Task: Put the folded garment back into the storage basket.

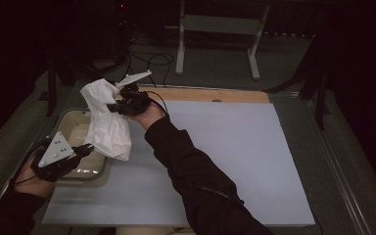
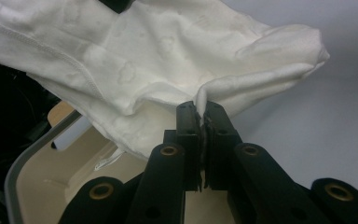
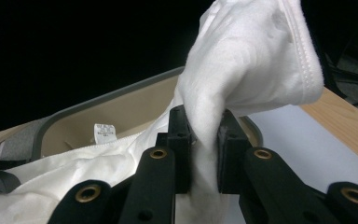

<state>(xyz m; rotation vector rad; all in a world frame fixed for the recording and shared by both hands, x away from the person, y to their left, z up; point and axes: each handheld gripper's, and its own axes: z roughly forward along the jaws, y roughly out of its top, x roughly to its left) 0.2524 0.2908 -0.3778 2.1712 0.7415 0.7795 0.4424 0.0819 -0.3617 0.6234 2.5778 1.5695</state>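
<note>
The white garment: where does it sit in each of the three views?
High view: garment hangs left of centre, between both grippers, above the bin.
Left gripper view: it spans the top, a fold pinched in the jaws.
Right gripper view: it bunches between the jaws, rising to upper right.
Shared landmark: the beige, grey-rimmed bin.

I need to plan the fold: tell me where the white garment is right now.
In the high view, the white garment hangs at the table's left, above the beige tub, stretched between the right gripper above and the left gripper below.
</note>
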